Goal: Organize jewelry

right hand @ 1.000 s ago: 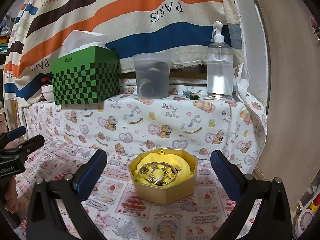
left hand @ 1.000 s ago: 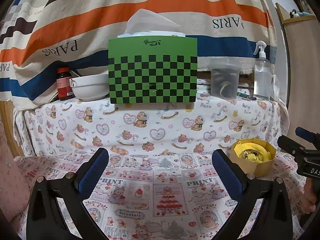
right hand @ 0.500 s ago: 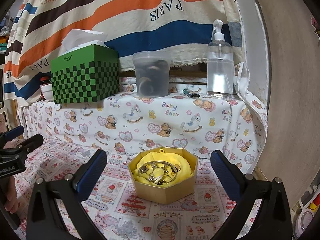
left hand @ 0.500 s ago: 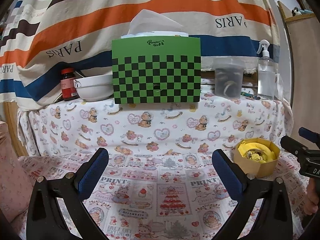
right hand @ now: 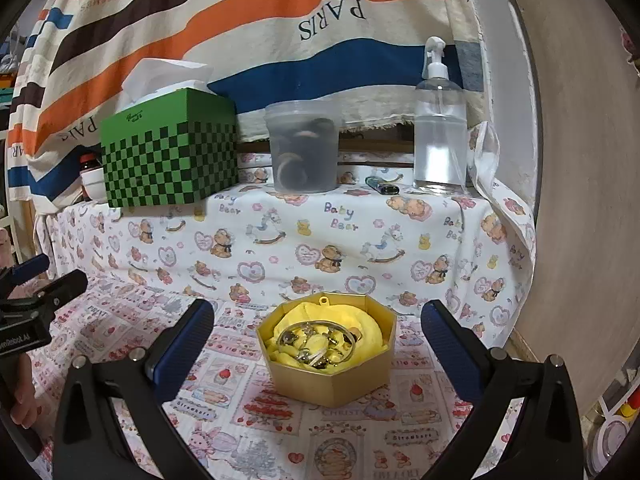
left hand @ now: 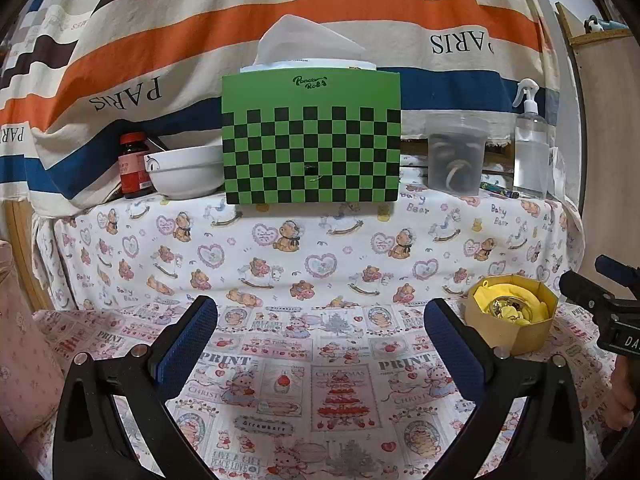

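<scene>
A gold octagonal box (right hand: 332,376) lined with yellow cloth sits on the patterned tablecloth, straight ahead of my right gripper (right hand: 318,320), which is open and empty just short of it. Inside lie a silver bangle and small jewelry pieces (right hand: 316,340). The left wrist view has the same box (left hand: 516,328) at its right, beyond the right finger. My left gripper (left hand: 320,328) is open and empty over bare cloth. The other gripper (left hand: 600,300) shows at the right edge there.
On a raised shelf behind stand a green checkered tissue box (left hand: 312,140), a white bowl (left hand: 184,176), a red-capped jar (left hand: 134,164), a clear tub (right hand: 304,146), a spray bottle (right hand: 440,120) and a lighter (right hand: 382,188). A striped cloth hangs behind; the table ends at right.
Both grippers have drawn back and lifted slightly, so the box and the shelf sit a little lower and further off. Fingers stay open; nothing was picked up.
</scene>
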Action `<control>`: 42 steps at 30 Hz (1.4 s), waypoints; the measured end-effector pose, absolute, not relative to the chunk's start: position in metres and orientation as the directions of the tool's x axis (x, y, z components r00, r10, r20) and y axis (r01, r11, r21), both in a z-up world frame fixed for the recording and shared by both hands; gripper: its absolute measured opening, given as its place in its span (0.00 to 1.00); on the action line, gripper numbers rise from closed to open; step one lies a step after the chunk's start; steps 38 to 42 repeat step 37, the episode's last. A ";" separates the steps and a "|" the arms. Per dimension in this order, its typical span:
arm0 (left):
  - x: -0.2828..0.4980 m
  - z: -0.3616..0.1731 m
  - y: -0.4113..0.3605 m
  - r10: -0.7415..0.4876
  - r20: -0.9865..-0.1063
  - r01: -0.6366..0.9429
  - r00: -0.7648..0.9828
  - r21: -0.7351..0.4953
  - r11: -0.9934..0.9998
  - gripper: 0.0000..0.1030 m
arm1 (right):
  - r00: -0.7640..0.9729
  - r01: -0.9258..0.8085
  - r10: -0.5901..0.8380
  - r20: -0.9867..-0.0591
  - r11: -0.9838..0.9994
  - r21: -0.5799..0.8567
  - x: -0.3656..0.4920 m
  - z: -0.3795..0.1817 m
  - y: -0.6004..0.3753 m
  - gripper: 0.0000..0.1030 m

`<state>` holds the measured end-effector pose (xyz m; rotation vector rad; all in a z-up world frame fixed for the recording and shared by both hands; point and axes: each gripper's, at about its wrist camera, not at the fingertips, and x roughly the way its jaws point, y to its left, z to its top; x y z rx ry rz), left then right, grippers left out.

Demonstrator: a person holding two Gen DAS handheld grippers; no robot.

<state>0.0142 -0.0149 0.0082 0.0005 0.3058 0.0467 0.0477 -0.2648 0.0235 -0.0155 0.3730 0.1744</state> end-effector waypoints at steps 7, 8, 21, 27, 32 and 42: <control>0.015 0.008 -0.014 0.043 -0.301 -0.043 0.953 0.009 0.999 0.99 | 0.917 -0.174 0.166 -0.363 0.985 0.010 0.048 0.024 -0.263 1.00; 0.015 0.008 -0.014 0.045 -0.301 -0.044 0.953 0.010 0.999 0.99 | 0.916 -0.175 0.166 -0.364 0.985 0.009 0.048 0.023 -0.264 1.00; 0.015 0.007 -0.013 0.053 -0.301 -0.052 0.952 0.012 0.999 0.99 | 0.916 -0.173 0.165 -0.365 0.985 0.011 0.048 0.023 -0.264 1.00; 0.015 0.007 -0.014 0.055 -0.301 -0.054 0.952 0.012 0.998 0.99 | 0.917 -0.174 0.166 -0.363 0.985 0.010 0.049 0.023 -0.264 1.00; 0.015 0.007 -0.013 0.056 -0.302 -0.055 0.951 0.013 0.998 0.99 | 0.916 -0.176 0.168 -0.365 0.984 0.011 0.048 0.023 -0.264 1.00; 0.016 0.007 -0.013 0.056 -0.302 -0.056 0.952 0.011 0.998 0.99 | 0.916 -0.177 0.169 -0.365 0.984 0.011 0.049 0.023 -0.264 1.00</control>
